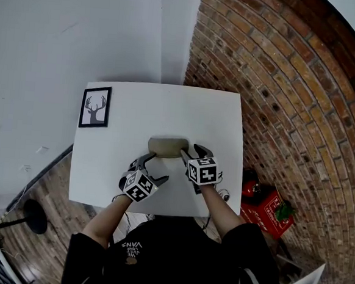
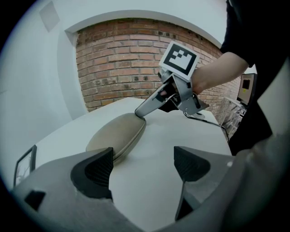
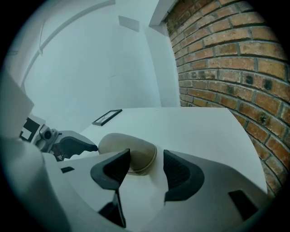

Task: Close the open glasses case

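Note:
A beige oval glasses case (image 1: 168, 147) lies on the white table (image 1: 137, 104), its lid down on its base with only a seam showing (image 2: 117, 136). My left gripper (image 1: 157, 167) is open just in front of the case's left end, with bare table between its pads (image 2: 142, 165). My right gripper (image 1: 192, 150) is at the case's right end. In the left gripper view one of its fingers (image 2: 145, 111) rests against that end. Its jaws stand apart in its own view (image 3: 146, 170), with the case (image 3: 140, 156) just beyond them and not between them.
A framed deer picture (image 1: 95, 107) lies at the table's far left. A brick wall (image 1: 292, 86) runs along the right side and a white wall stands behind. A red box (image 1: 264, 203) sits on the floor to the right, and a black round stand base (image 1: 34, 216) to the left.

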`<state>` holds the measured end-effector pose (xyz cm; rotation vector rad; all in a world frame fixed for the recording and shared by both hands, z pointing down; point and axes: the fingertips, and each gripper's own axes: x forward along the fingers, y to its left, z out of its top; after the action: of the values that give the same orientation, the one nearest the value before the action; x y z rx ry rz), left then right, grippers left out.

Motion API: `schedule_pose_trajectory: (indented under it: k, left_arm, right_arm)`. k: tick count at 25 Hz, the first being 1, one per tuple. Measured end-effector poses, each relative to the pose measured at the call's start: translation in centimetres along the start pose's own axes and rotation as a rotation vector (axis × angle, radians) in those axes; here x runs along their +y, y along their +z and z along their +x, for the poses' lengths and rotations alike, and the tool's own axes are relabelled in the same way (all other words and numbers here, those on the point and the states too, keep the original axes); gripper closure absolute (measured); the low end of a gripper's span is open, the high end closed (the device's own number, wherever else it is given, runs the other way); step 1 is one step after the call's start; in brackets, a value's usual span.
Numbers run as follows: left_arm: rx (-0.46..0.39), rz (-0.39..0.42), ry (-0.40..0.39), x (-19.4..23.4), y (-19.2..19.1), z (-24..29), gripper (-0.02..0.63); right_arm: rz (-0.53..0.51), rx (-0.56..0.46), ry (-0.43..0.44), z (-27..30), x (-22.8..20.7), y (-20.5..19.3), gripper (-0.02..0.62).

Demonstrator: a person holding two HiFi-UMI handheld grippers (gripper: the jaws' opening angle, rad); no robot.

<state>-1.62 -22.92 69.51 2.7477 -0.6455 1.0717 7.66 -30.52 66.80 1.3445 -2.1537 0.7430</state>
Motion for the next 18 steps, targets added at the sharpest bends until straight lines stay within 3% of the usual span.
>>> schedule_pose_trajectory:
  k: [11,18]
  left_arm:
    - [0.035,-0.039,-0.025,0.03,-0.42,0.47,0.176]
    - [0.036,-0.05,-0.028,0.02,-0.48,0.56,0.175]
  right_arm:
    - [-0.093,-0.018,-0.021,0.12,0.35,0.11,0.361]
    - [-0.085,-0.017,-0.048,-0.01,0.27,0.11,0.364]
